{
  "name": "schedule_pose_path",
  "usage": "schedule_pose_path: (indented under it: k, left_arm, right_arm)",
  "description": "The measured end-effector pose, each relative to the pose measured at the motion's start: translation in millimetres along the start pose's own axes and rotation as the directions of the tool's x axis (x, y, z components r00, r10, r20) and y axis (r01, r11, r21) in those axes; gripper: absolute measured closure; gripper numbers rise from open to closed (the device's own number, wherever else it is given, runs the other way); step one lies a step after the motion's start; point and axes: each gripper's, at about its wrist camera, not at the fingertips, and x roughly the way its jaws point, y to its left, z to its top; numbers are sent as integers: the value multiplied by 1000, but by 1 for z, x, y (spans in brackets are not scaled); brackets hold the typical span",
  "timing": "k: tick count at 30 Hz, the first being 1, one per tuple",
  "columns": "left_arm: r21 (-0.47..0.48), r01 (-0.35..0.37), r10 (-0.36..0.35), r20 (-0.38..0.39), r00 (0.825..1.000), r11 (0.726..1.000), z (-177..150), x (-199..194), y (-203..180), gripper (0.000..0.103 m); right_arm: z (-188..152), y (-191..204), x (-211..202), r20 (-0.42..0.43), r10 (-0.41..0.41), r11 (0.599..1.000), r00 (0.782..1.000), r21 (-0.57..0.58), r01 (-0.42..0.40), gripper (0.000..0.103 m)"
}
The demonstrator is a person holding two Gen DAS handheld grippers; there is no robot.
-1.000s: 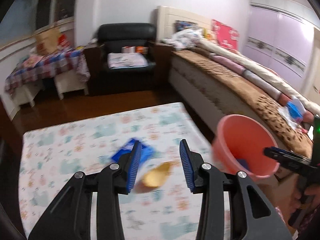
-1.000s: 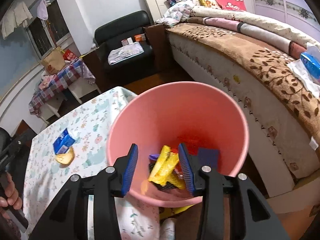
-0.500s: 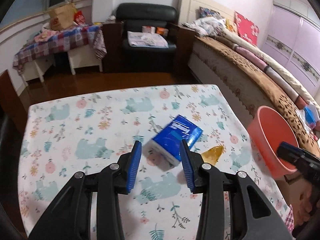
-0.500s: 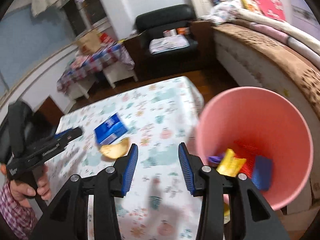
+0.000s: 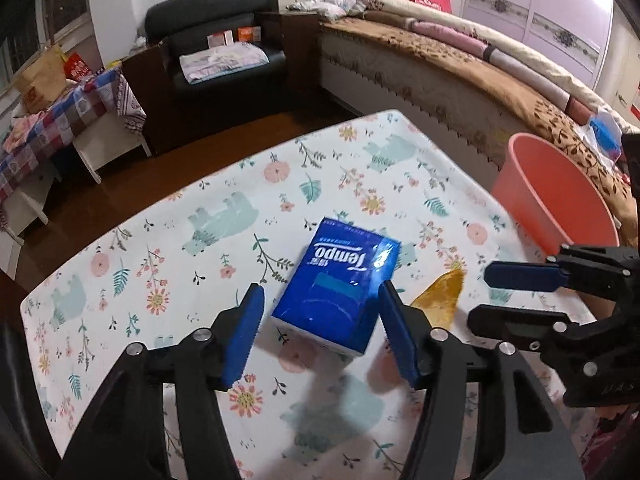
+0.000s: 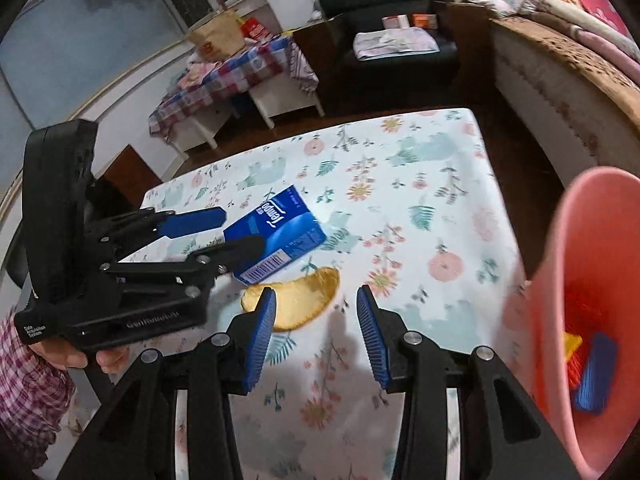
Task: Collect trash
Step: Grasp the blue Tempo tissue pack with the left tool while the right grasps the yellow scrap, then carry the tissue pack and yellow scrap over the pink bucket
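A blue Tempo tissue pack [image 5: 340, 280] lies on the floral tablecloth [image 5: 200, 240]. My left gripper [image 5: 320, 290] reaches down over it with its jaws opening. The pack's near end sits between the pads, and I see no pad pressing on it. To the right of the pack lies a yellow curved scrap [image 5: 440, 296]. In the right wrist view my right gripper [image 6: 316, 292] hovers open just above that yellow scrap [image 6: 296, 300], nothing between its fingers. The left gripper [image 6: 242, 228] straddles the pack [image 6: 280, 224]. A pink bucket [image 6: 580, 280] at the table's right edge holds yellow, red and blue trash [image 6: 592, 372].
The bucket [image 5: 560, 200] stands between the table and a long bed [image 5: 500, 80]. A black armchair [image 5: 216, 40] and a low table with a checked cloth [image 5: 60, 120] are beyond the far table edge. A hand in a plaid sleeve [image 6: 32, 380] holds the left gripper.
The left gripper came down close over the tissue pack and its jaws widened. The right gripper swung left from above the bucket to over the yellow scrap.
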Motion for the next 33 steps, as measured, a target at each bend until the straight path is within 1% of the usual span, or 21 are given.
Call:
schedule_pose_path:
  k: [3, 5, 7, 8, 10, 11, 12, 13, 16, 21, 25, 28, 30, 33]
  left_arm:
    - [-6, 37, -37, 6, 999, 999, -1, 3, 3, 43]
    - [-9, 58, -58, 1, 998, 998, -2, 5, 4, 43]
    - [3, 56, -56, 1, 998, 998, -3, 6, 2, 43]
    - [9, 56, -56, 5, 998, 998, -3, 7, 1, 43]
    - [3, 60, -60, 11, 998, 998, -4, 7, 1, 43]
    - [-1, 61, -61, 15, 998, 998, -5, 7, 2, 43]
    - [-3, 59, -59, 19, 998, 998, -5, 6, 1, 43]
    - [-1, 53, -53, 23, 998, 999, -6, 7, 0, 43]
    - [6, 37, -37, 36, 999, 999, -7, 6, -3, 43]
    - [-31, 16, -14, 60, 998, 999, -13, 1, -7, 47]
    - [-96, 22, -15, 73, 997, 995, -17, -9, -9, 49]
    - [-144, 41, -27, 98, 995, 989, -18, -24, -13, 49]
    - [-157, 55, -37, 117, 992, 986, -15, -34, -20, 49]
    - [-150, 84, -62, 146, 987, 985, -8, -48, -39, 49]
  right_arm:
    - [2, 4, 12, -8, -17, 1000, 1000, -23, 17, 62]
    - [3, 3, 17, -14, -14, 1000, 1000, -19, 13, 62]
    - [4, 1, 20, -17, -7, 1000, 1000, -16, 7, 61]
    - [4, 0, 22, -16, -3, 1000, 1000, -16, 3, 64]
    - [4, 0, 23, -12, 3, 1000, 1000, -22, -3, 75]
    - [4, 0, 24, -16, -2, 1000, 1000, -29, 2, 85]
    - [4, 1, 25, -22, -6, 999, 1000, -33, 5, 93]
    - [4, 1, 26, -27, -6, 999, 1000, -33, 5, 95]
    - [2, 1, 23, -20, -1, 1000, 1000, -31, 1, 97]
    - [-2, 1, 5, 19, -16, 1000, 1000, -23, 16, 98]
    - [-7, -3, -10, 38, -31, 999, 999, -13, 32, 98]
    - [-9, -6, -27, 63, -55, 998, 997, -6, 55, 98]
    - [-11, -12, -41, 87, -75, 997, 993, 8, 75, 98]
    - [-14, -25, -66, 134, -123, 992, 983, 45, 118, 98]
